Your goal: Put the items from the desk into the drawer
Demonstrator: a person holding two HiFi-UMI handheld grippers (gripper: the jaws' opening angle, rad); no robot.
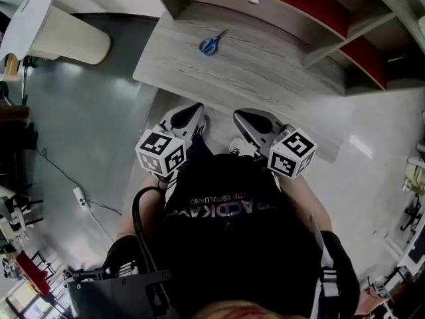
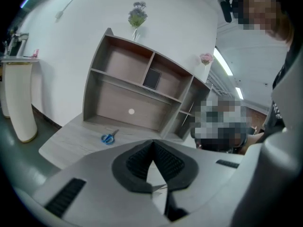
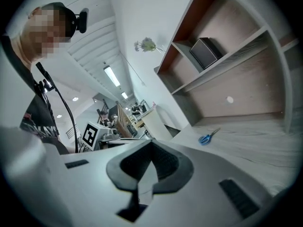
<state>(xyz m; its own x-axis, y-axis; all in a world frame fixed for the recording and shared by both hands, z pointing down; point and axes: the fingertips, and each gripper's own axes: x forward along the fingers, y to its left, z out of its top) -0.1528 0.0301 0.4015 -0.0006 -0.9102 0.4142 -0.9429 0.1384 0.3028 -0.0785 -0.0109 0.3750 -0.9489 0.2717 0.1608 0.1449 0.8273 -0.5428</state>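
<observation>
Presently we log the left tool (image 1: 192, 115) and right tool (image 1: 247, 119) both closed, empty. The blue scissors (image 1: 210, 44) lie on the tabletop (image 1: 279, 85), upper centre of frame, well ahead of both tools, with blades toward upper right. We judge the left tool slightly nearer.

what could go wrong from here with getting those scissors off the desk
1. The blue scissors lie flat on the desk, so the jaws may slide over them or push them along instead of gripping.
2. The left hand-held gripper and right hand-held gripper are both shut and well short of the scissors; arriving unopened would likely just nudge them.
3. No drawer shows in any view, so the drop spot is uncertain.
</observation>
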